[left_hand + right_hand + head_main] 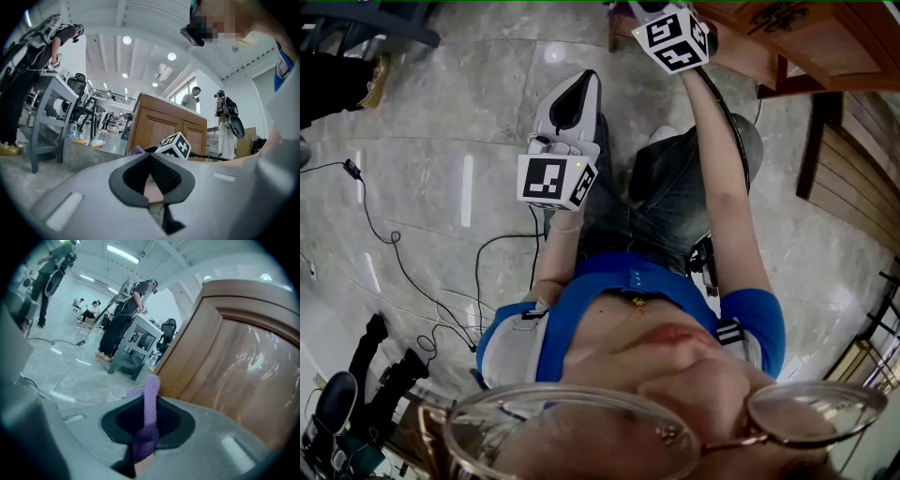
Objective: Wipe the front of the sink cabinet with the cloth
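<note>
1. Plainly, the wiping step is only at its start: the right gripper (150, 401) holds the cloth (149, 418) up close to the cabinet (243, 366), by the edge of a wooden door panel
2. Its fingers (171, 420) are pressed together on the cloth, which stands pinched between them as a narrow purple strip and pokes out past the tips, with a small fold leaning over to the left
3. The free end of the cloth lies just beside the lower edge of the door; neither gripper view lets me tell whether it touches the wood
4. The left gripper (150, 157) hangs well apart from the cabinet, above the floor (441, 141) in front of the person's legs (675, 187); its fingers (171, 176) meet at the tips with nothing between them, so I judge it has no part in the wipe
5. Next, as I judge it, the move calls for pressing the cloth's free end flat against the door and sweeping it across the panel; so little cloth shows beyond the tips that the hard fingers may scrape the wood unless the gripper is tilted to lead with the cloth
</note>
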